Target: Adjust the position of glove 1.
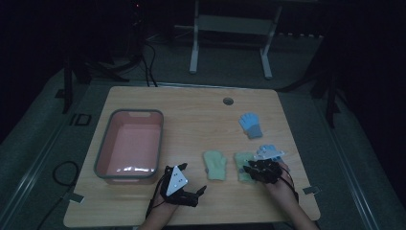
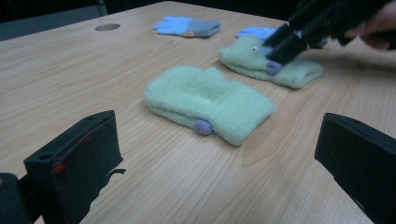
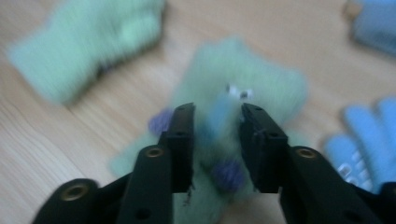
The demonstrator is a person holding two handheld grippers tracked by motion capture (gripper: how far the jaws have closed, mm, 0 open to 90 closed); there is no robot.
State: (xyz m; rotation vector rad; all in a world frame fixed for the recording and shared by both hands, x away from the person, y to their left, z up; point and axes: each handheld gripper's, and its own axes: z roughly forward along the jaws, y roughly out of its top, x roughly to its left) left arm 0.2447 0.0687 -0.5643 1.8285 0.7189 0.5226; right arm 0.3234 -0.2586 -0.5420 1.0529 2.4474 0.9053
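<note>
**Right gripper view: our jaws are straddling the green mitten**

Right gripper view is showing our right gripper [image 3: 217,123] coming down over a pale green mitten [image 3: 243,102] with small white eyes and purple dots. Our two black jaws are sitting on either side of a raised strip in the mitten's middle, partly drawn together. The picture is blurred, so we cannot tell whether the pads are pressing the fabric yet.

From the high view, we are working this mitten [image 1: 242,165] near the right front of the wooden table [image 1: 191,110], with our right gripper [image 1: 258,170] on top of it. A second pale green mitten [image 1: 215,164] is lying just beside it to the left, apart from it. One blue glove [image 1: 250,124] is lying farther back, and another blue glove [image 3: 369,140] is lying just beside our right gripper.

We are holding our left gripper [image 1: 191,184] near the table's front edge, its jaws spread wide with nothing between them. A pink tub [image 1: 129,143] with a grey rim is standing at the left.
</note>
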